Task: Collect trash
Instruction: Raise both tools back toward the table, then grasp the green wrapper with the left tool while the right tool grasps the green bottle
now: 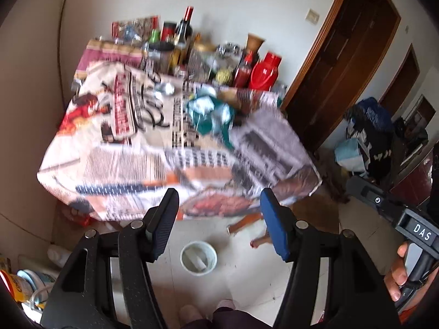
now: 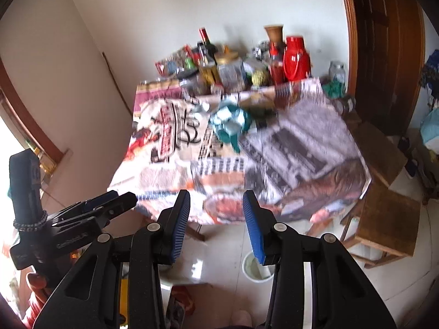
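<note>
Left wrist: white bucket (image 1: 198, 257) on floor holds pale scraps; left hand-held gripper (image 1: 219, 224) released, empty.
Right wrist: wooden stools (image 2: 384, 219) visible only here; right hand-held gripper (image 2: 216, 224) parted, empty.

Bin (image 1: 198, 257) on floor before table (image 1: 175, 164)

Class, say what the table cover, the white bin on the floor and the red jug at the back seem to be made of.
Table cover: probably printed cloth or oilcloth; it drapes over the edge.
Bin: likely plastic; smooth, thin white wall.
Jug: probably glossy plastic; uniform red with a sheen. Blur leaves all three uncertain.
</note>
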`<state>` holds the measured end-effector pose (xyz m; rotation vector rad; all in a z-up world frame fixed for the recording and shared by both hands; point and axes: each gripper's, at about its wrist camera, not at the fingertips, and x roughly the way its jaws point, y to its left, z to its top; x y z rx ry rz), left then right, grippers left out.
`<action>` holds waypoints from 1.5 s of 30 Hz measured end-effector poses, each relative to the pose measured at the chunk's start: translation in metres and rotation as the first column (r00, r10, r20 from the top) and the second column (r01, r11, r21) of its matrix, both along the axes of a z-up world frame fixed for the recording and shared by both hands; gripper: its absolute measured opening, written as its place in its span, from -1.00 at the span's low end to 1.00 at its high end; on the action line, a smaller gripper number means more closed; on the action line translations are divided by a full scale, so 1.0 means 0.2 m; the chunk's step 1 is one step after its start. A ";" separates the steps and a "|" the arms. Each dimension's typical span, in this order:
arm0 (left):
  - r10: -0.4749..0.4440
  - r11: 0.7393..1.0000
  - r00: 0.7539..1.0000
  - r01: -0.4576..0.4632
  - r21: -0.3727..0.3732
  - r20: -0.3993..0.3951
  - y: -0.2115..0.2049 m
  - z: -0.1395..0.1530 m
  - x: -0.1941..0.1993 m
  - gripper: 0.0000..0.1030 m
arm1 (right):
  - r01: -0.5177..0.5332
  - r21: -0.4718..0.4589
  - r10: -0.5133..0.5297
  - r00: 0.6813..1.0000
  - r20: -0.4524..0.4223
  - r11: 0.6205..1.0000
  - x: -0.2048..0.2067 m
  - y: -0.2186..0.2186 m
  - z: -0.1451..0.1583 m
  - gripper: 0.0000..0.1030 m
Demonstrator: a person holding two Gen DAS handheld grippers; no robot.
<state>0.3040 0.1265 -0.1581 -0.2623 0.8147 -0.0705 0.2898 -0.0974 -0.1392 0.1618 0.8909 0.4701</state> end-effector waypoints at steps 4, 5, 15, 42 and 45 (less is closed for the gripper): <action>0.016 0.999 0.999 -0.018 0.039 0.051 0.00 0.15 0.05 0.43 | 0.013 -0.015 -0.012 0.999 0.041 1.000 0.03 0.00 0.11 -0.16; 0.018 0.999 0.998 -0.020 0.041 0.063 0.00 0.18 0.06 0.50 | 0.015 -0.023 -0.013 0.999 0.048 1.000 0.05 -0.01 0.13 -0.13; 0.102 0.995 0.985 -0.099 -0.030 0.139 0.00 0.31 0.34 0.64 | 0.001 -0.073 0.010 0.989 0.150 0.997 0.32 -0.11 0.22 0.06; 0.226 0.973 0.969 -0.230 -0.034 -0.097 0.23 -0.26 1.33 0.64 | -0.080 -0.103 0.071 0.993 -0.089 0.991 1.28 -0.07 -0.17 0.11; 0.169 0.982 0.972 -0.179 -0.053 -0.161 0.31 -0.40 1.48 0.64 | -0.032 -0.115 0.019 0.993 -0.117 0.993 1.33 -0.01 -0.23 0.11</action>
